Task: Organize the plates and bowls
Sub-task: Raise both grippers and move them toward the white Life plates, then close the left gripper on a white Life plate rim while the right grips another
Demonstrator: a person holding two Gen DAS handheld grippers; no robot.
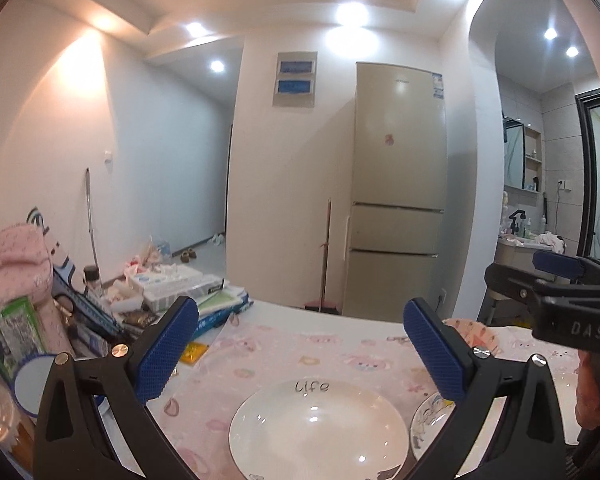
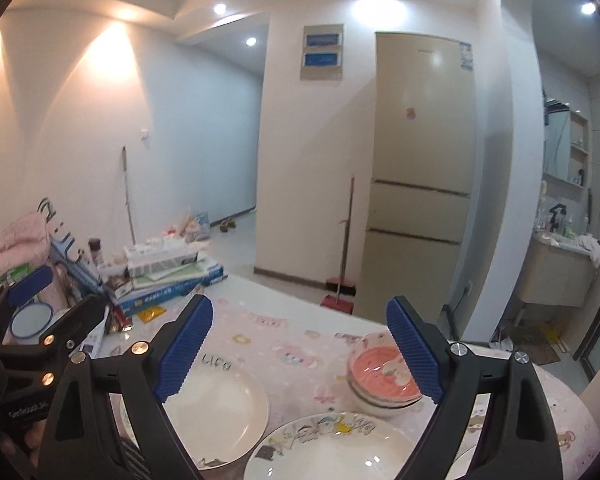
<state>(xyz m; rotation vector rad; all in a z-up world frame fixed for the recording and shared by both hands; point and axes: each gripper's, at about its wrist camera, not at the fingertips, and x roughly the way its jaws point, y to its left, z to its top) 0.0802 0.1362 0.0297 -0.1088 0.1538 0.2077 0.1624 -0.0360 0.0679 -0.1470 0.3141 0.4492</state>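
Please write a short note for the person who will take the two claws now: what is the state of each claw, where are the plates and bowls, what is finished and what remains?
Left claw: open, empty, above the white plate marked "life".
Right claw: open, empty, above the cartoon plate.
The white plate lies left of the cartoon plate on the pink tablecloth; they are close together, and whether they touch is unclear.
The bowls are stacked behind the cartoon plate, to the right; the top one is pink inside.
Done: the bowls appear stacked.
Left: the two plates are not yet stacked.
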